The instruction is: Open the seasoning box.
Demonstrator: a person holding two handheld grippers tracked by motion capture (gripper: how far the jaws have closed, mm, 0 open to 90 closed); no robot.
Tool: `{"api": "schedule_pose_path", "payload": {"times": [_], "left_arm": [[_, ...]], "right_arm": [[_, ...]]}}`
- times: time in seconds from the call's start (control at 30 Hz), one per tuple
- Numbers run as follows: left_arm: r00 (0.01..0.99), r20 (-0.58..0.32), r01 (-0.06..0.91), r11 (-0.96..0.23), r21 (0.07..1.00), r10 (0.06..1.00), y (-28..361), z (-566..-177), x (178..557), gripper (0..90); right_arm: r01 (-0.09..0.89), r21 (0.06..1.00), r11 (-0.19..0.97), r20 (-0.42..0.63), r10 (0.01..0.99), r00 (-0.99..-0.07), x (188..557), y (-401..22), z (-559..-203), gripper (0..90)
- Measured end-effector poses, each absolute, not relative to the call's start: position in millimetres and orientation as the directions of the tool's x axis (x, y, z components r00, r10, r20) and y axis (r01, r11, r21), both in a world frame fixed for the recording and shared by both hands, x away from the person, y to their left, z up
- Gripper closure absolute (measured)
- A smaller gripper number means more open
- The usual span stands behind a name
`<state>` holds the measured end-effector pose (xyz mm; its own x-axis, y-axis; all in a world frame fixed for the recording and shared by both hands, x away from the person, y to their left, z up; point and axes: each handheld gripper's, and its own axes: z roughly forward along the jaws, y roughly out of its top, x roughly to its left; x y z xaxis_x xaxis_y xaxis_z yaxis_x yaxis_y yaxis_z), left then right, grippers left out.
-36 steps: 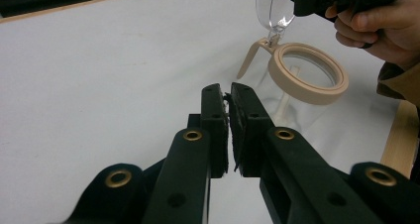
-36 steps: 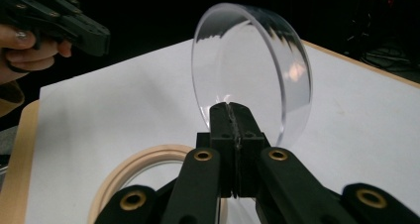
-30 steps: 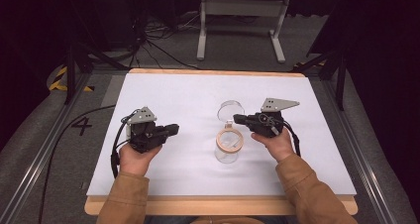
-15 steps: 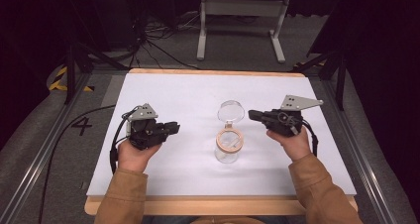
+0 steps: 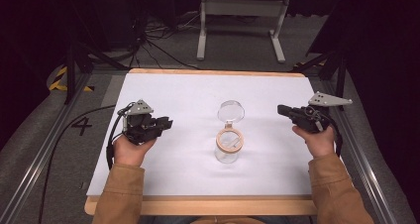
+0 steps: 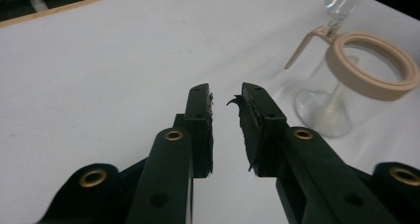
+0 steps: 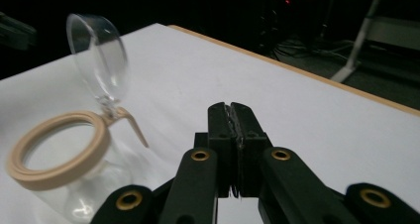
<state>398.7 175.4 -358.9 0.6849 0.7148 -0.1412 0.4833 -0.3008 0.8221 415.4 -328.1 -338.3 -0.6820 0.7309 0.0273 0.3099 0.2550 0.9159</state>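
Glass jar (image 5: 228, 147) upright mid-table (image 5: 188, 92), tan seal ring on its rim, clear lid (image 5: 231, 111) flipped open and standing up behind on its hinge. Left claw (image 5: 167, 124) well to the jar's left, aimed at it, jaws partway apart and just been opening, nothing between them. Right claw (image 5: 281, 109) off to the jar's right near the table edge, jaws closed pad to pad on nothing. Both claws clear of the jar, no contact
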Motion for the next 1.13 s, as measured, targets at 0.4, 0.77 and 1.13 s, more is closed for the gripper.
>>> {"api": "schedule_pose_path", "payload": {"times": [0.4, 0.77, 1.13], "left_arm": [[0.622, -0.200, 0.550, -0.241, 0.799, 0.757, 187.3, -389.0, 418.1, 71.6], [0.619, -0.139, 0.586, -0.337, 0.736, 0.773, 174.0, -416.6, 427.3, 68.0], [0.622, -0.147, 0.591, -0.339, 0.732, 0.769, 174.4, -424.3, 430.4, 64.7]], "right_arm": [[0.447, 0.850, 0.279, 0.035, 0.817, -0.575, 430.2, -351.6, -374.8, 85.5], [0.548, 0.768, 0.331, 0.039, 0.831, -0.555, 443.8, -347.3, -412.0, 84.8], [0.544, 0.756, 0.363, 0.019, 0.820, -0.572, 445.9, -342.7, -422.9, 80.8]]}}
